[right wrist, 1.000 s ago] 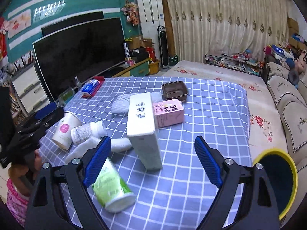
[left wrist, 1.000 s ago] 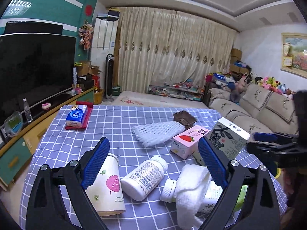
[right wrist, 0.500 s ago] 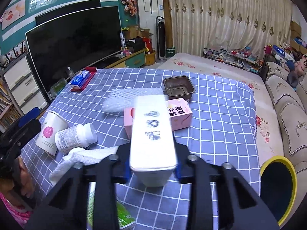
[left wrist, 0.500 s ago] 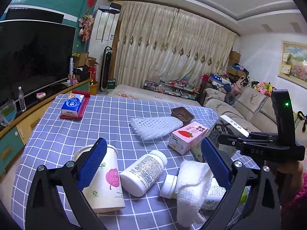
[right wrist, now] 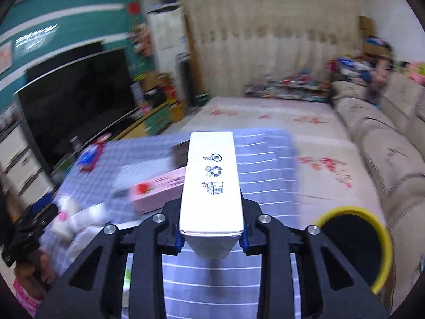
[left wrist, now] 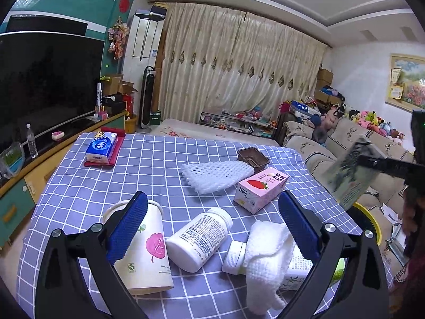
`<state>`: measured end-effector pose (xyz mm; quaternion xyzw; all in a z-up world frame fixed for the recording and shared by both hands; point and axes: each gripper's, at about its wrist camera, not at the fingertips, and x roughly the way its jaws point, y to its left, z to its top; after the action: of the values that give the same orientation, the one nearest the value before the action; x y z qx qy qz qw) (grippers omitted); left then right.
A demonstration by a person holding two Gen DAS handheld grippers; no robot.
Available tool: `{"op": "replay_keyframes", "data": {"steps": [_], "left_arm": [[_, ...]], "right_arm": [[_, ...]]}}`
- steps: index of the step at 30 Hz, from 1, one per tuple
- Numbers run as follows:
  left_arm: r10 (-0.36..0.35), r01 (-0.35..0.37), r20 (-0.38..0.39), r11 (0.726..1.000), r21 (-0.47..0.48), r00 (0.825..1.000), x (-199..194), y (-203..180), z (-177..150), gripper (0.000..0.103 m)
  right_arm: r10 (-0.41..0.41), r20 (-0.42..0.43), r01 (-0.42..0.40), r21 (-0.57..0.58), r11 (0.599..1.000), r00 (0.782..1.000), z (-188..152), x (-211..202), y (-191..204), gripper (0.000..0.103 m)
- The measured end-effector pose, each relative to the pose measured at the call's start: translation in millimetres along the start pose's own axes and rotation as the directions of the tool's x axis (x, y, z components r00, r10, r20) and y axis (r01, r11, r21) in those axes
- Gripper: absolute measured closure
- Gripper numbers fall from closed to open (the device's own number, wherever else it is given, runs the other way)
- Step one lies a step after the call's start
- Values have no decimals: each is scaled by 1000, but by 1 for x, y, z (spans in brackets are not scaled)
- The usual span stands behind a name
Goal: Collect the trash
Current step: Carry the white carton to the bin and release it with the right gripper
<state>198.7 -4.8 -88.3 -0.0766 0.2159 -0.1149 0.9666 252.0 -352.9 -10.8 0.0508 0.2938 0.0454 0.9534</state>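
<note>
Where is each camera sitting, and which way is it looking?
Left wrist view: sits on the left gripper, looking across the checked table toward the curtains; its open blue fingers show.
Right wrist view: sits on the right gripper, looking over the table edge toward the sofa and yellow-rimmed bin; its jaws clamp a white carton.
Both views share the pink milk carton, the table, the bin and the white carton.

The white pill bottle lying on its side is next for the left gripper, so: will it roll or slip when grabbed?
The white pill bottle is round and lies on its side, so a nudge would probably roll it. Its smooth label looks somewhat slippery. The paper cup beside it may block rolling that way.
</note>
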Motion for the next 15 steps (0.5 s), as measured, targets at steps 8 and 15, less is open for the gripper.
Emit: {"op": "replay_keyframes", "data": {"steps": [8,15], "left_arm": [[10,-10,1,999,46,1000,2,-9,-2,5],[19,-18,-14,996,92,1000,7,-19,-5,5]], "right_arm": [[-310,-103,323,165,932,945,-28,7,-125,74],[-376,-296,444,209,872,878,-81,54,-182,74]]}}
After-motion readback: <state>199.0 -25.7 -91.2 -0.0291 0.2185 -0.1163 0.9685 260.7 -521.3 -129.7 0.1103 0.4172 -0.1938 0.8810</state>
